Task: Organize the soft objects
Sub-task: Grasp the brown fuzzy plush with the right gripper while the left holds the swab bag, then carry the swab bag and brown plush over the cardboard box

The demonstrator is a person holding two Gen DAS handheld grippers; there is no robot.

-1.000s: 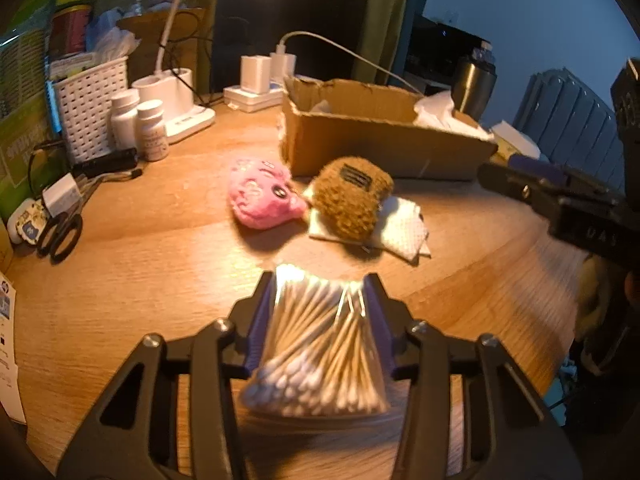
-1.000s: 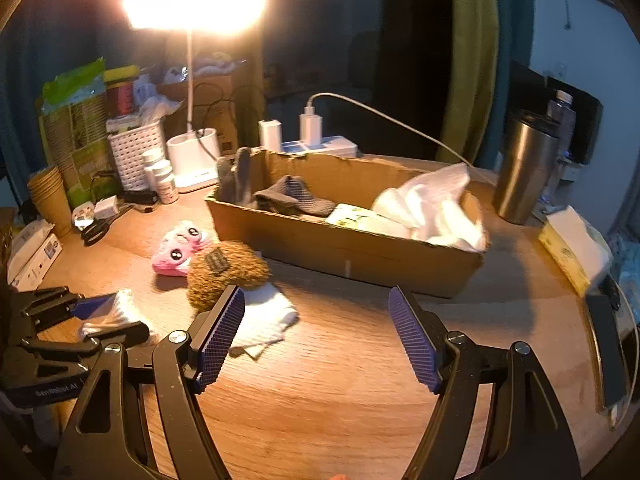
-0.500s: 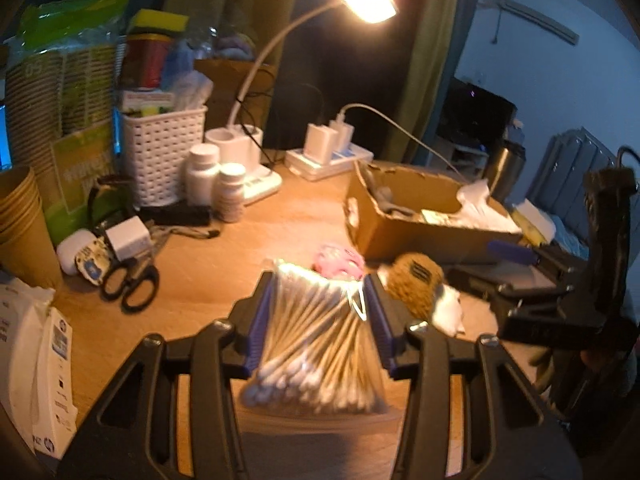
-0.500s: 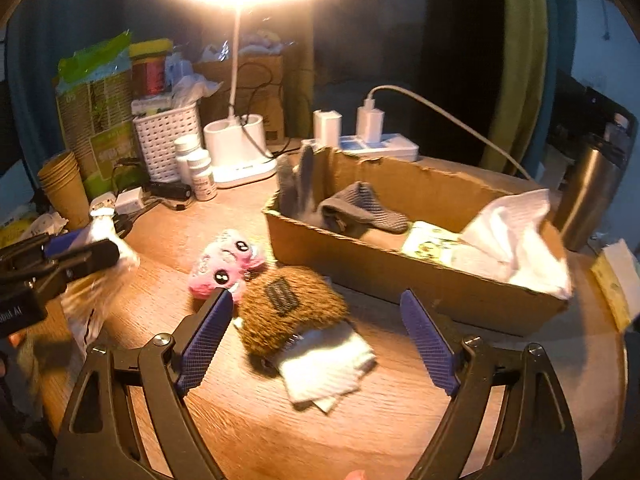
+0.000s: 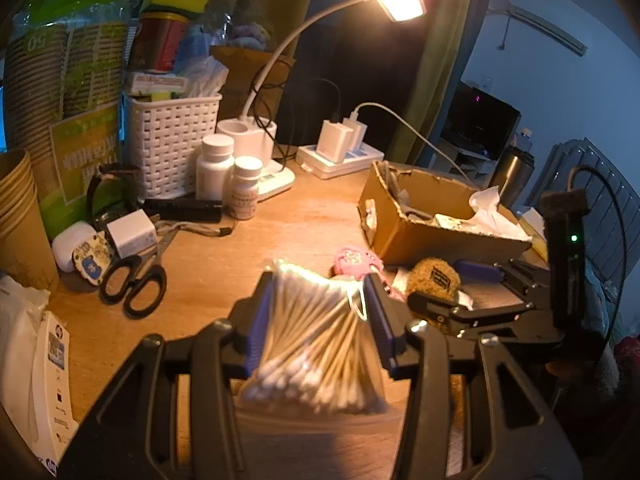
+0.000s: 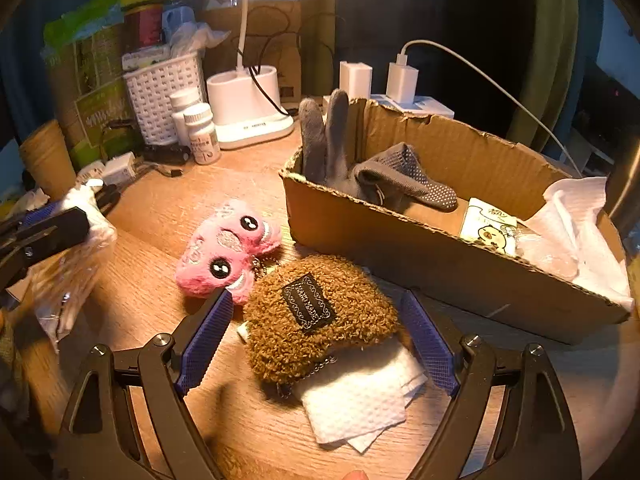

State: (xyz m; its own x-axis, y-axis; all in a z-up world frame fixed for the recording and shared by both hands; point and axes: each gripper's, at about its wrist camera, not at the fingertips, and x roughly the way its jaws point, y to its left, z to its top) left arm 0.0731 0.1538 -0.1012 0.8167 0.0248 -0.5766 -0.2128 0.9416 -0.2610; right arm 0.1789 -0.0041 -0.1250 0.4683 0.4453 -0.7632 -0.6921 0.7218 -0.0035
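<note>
My left gripper (image 5: pixel 318 300) is shut on a clear bag of cotton swabs (image 5: pixel 316 352), held above the wooden table (image 5: pixel 224 280). In the right wrist view that bag (image 6: pixel 72 264) hangs at the far left. My right gripper (image 6: pixel 316 300) is open and low over a brown fuzzy pouch (image 6: pixel 280 340), one blue pad on each side of it and neither pressing. The pouch lies partly on a white paper towel (image 6: pixel 360 396). A pink plush toy (image 6: pixel 228 252) lies just left of the pouch. Behind them stands a cardboard box (image 6: pixel 400 256) with grey gloves (image 6: pixel 384 180) and tissues inside.
Along the back left stand a white woven basket (image 5: pixel 172 140), two pill bottles (image 5: pixel 228 176), a desk lamp base (image 6: pixel 248 108) and a power strip with chargers (image 5: pixel 340 152). Scissors (image 5: pixel 132 284) and small items lie at the left edge. Paper cups (image 5: pixel 20 216) stand far left.
My right gripper has come down and closer to the brown pouch, with its jaws spread wider around it. My left gripper has drawn back and risen a little with the swab bag.
</note>
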